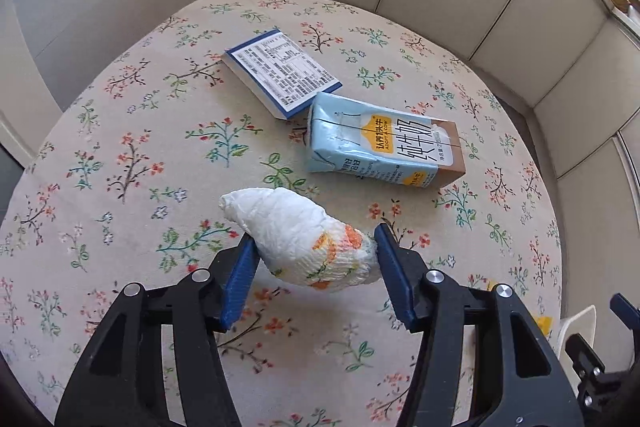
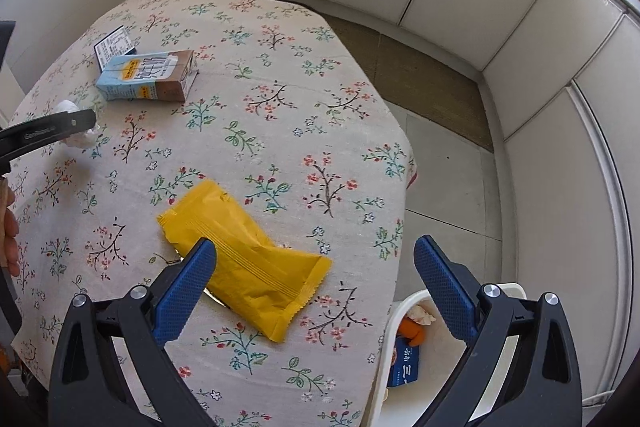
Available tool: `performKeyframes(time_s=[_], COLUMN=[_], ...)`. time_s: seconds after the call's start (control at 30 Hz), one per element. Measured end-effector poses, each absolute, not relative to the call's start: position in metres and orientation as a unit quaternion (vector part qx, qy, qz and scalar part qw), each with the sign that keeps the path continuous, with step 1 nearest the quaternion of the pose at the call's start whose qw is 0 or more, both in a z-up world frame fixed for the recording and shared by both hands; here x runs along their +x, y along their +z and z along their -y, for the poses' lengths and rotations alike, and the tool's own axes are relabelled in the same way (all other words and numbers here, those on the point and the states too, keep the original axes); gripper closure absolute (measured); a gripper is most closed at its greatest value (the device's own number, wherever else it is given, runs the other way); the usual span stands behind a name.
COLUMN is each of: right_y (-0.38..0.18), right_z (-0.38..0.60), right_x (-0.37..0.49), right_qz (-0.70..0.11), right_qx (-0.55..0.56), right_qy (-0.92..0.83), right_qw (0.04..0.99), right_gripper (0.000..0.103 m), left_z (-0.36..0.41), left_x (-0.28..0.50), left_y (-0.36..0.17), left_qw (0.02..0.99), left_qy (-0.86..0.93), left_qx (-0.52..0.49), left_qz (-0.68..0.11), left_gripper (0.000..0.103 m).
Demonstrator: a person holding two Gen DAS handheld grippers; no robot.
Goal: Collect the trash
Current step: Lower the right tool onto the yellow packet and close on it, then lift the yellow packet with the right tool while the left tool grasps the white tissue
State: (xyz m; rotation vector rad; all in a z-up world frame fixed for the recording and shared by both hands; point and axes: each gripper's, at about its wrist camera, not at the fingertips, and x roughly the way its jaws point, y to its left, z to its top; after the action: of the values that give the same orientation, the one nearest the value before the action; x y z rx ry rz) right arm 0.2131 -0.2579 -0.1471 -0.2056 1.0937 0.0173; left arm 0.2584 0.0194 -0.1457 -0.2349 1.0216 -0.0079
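My left gripper (image 1: 316,259) squeezing tissue ball (image 1: 300,239) between pads; right gripper (image 2: 316,283) gaping over yellow wrapper (image 2: 244,259); bin (image 2: 404,311) holding some trash; milk carton (image 1: 384,143) waiting ahead.

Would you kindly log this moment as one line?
left gripper: jaws closed on crumpled tissue | right gripper: jaws open over yellow wrapper | milk carton, white box: on table

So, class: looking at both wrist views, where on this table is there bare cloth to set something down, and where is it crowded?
Free: the wide stretch of tablecloth between the milk carton and the yellow packet, out to the table's edge. Crowded: the corner where the carton, the flat blue-edged box and the crumpled tissue in the left gripper sit close together.
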Motion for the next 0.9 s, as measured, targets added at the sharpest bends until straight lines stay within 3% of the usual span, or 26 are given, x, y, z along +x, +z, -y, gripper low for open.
performKeyframes(time_s=[0.33,0.4,0.43,0.53,0.57,0.6,0.8,0.9], right_y=[-0.202,-0.211,-0.212,-0.207,-0.205,-0.201,-0.180,-0.156], right_z=[0.227,0.225,0.224,0.222,0.223,0.224,0.222,0.219], right_x=[0.223,0.225,0.225,0.224,0.224,0.223,0.220,0.221], right_qz=[-0.586,-0.601,-0.599,-0.592,-0.591,-0.590,-0.570,-0.542], right_qx=[-0.109,-0.100,-0.104,-0.099,-0.093,-0.083,-0.035,-0.014], right_qy=[0.084,0.092,0.089,0.088,0.090,0.095,0.116,0.125], right_qw=[0.799,0.788,0.789,0.795,0.797,0.798,0.813,0.831], right_gripper=[0.008,0.029,0.029,0.044,0.058,0.063,0.084,0.085], left_z=[-0.061,-0.064,-0.064,-0.064,-0.065,-0.065,-0.066,-0.066], left_x=[0.201,0.191,0.186,0.180,0.178,0.177,0.173,0.172], left_y=[-0.115,-0.111,-0.110,-0.107,-0.106,-0.106,-0.099,-0.090], left_qw=[0.882,0.885,0.886,0.889,0.890,0.890,0.894,0.899], left_qy=[-0.028,-0.032,-0.034,-0.036,-0.037,-0.038,-0.037,-0.036], left_qx=[-0.118,-0.113,-0.111,-0.103,-0.102,-0.103,-0.107,-0.107], left_qz=[-0.455,-0.451,-0.449,-0.444,-0.443,-0.443,-0.433,-0.423], left_gripper=[0.048,0.048,0.048,0.048,0.048,0.048,0.048,0.048])
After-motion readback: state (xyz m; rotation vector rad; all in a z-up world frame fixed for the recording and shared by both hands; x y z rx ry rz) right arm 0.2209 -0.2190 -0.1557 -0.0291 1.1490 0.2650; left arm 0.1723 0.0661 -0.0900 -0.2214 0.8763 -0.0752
